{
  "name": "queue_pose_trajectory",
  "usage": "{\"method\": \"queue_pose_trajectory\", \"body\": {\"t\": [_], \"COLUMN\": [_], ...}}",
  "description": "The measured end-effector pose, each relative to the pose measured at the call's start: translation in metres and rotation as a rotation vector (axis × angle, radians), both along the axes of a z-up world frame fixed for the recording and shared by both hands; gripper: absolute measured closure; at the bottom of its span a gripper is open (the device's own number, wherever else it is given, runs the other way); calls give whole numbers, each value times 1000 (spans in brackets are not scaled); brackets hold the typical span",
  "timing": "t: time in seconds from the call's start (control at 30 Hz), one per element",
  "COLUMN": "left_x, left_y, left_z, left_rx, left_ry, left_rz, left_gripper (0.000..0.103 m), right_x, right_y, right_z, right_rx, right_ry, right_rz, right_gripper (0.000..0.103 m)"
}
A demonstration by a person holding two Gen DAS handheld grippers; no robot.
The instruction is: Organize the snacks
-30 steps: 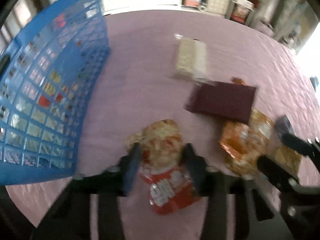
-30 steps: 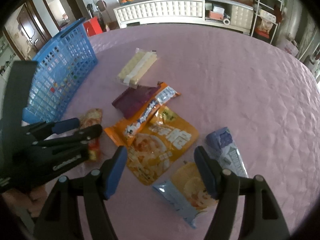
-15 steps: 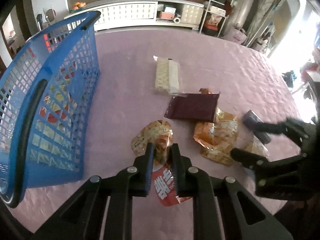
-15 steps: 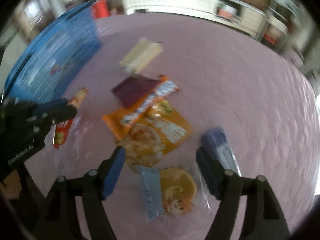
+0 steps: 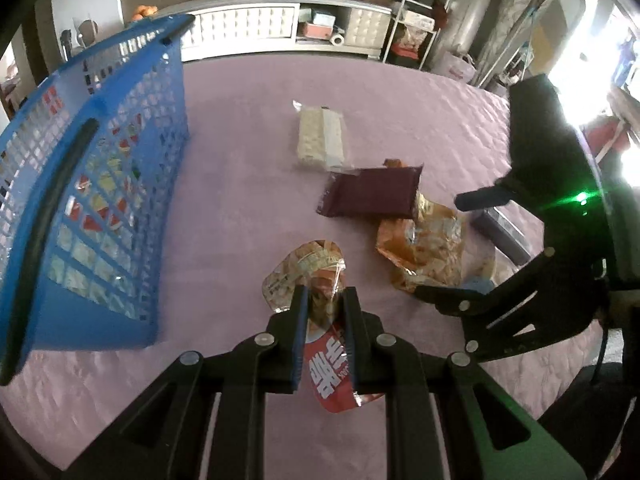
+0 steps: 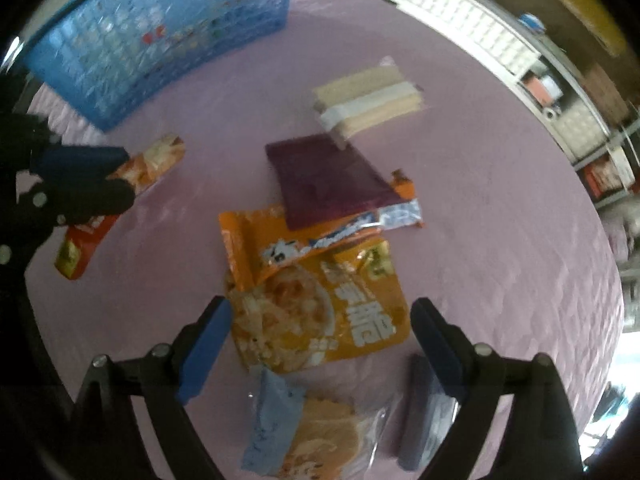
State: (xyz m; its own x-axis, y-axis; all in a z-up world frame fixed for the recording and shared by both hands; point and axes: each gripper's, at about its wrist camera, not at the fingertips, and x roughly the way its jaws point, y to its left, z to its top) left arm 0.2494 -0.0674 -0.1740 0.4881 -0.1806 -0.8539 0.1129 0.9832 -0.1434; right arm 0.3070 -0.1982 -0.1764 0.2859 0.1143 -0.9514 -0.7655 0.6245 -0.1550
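Note:
My left gripper (image 5: 324,300) is shut on a red and tan snack packet (image 5: 316,276), held just over the purple cloth. The same packet shows at the left of the right wrist view (image 6: 120,196), between the left gripper's fingers (image 6: 84,160). A blue mesh basket (image 5: 80,184) stands to its left and holds several snacks. My right gripper (image 6: 320,316) is open above a large orange snack bag (image 6: 316,312). A dark purple packet (image 6: 324,180), a pale wafer pack (image 6: 368,100) and a long orange bar (image 6: 360,228) lie beyond it.
A light blue snack bag (image 6: 304,428) and a grey-purple packet (image 6: 424,408) lie near the right gripper's fingers. The purple cloth (image 5: 248,128) covers the whole table. White cabinets (image 5: 248,28) and shelves stand behind the table.
My left gripper closed on the red packet and lifted it slightly. My right gripper moved forward and left, and now hovers over the orange bag, still open.

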Motion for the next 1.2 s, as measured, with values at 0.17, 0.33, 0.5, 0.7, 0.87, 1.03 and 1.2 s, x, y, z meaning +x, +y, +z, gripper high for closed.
{"method": "queue_pose_trajectory", "body": {"t": [0.17,0.33,0.5,0.7,0.87,1.03,1.2], "left_x": [4,6,11,15,11,10,5], "left_y": [-3,-12,-16,-16,-14,-11,-4], "left_z": [-7,-12,-15,-19,-22,-22,-13], "left_rx": [-27,3,8,19,16,10,3], "left_ry": [34,38,42,41,41,43,32], "left_rz": [1,-12,-15,-17,-18,-16,-15], "left_gripper": [88,88,88,88,88,88,88], "right_x": [11,29,24,-1,-9,-26,-36], "right_y": [0,-4,-7,-14,-7,-2,-2], "right_z": [-5,-11,-9,-7,-10,-5,-6], "right_rx": [8,45,86,69,41,53,80], "right_ry": [60,90,61,65,82,68,81], "right_rz": [50,53,67,92,134,160,128], "right_gripper": [7,0,5,16,32,54,62]}}
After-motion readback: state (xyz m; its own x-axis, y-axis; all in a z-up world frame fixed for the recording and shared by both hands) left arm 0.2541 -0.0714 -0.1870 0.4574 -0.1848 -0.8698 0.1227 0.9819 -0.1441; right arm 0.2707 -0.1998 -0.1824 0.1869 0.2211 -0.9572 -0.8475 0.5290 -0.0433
